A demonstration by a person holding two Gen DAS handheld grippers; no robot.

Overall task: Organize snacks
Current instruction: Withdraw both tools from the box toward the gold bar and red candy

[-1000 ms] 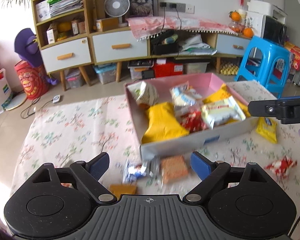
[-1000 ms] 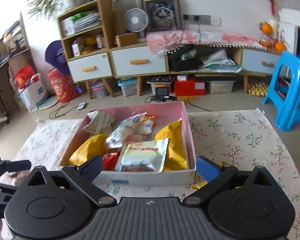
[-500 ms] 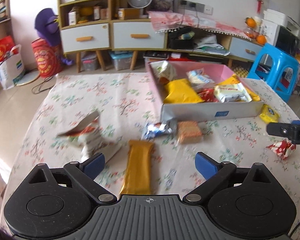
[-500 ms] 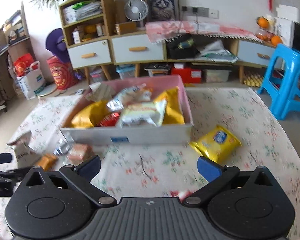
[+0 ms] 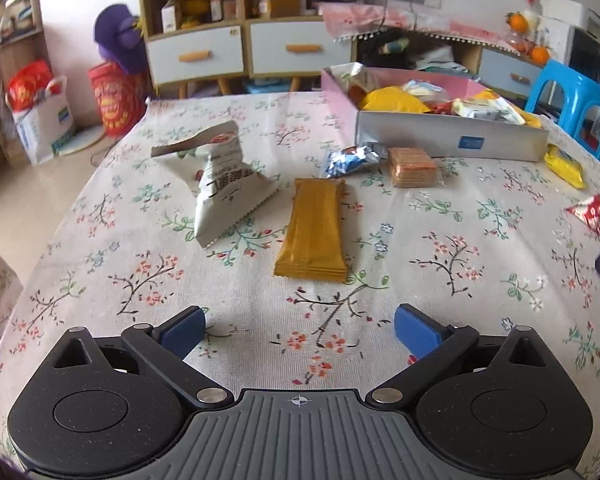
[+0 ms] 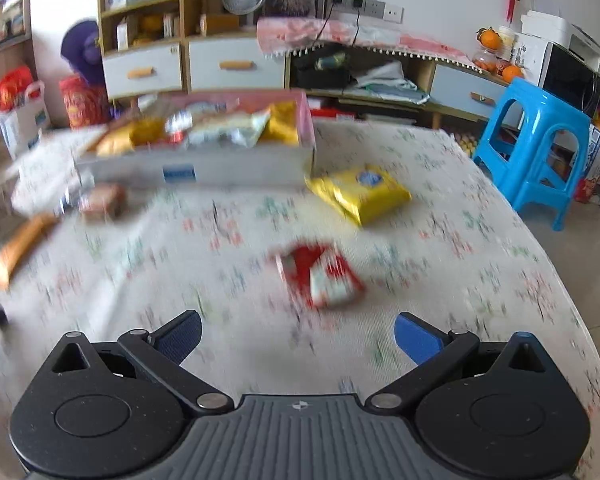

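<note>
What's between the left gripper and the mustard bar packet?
Nothing visible. The left gripper is open, and only bare tablecloth lies between its fingers and the mustard bar packet straight ahead. The white bag sits off to the left, clear of that line.

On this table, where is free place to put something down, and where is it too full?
Bare cloth lies left of the white pouch, and between the mustard bar and the red packet. It is crowded in front of the box, where the blue wrapper and cracker pack sit together.

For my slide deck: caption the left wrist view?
Open left hand-held gripper facing an orange bar packet on the floral tablecloth.
</note>
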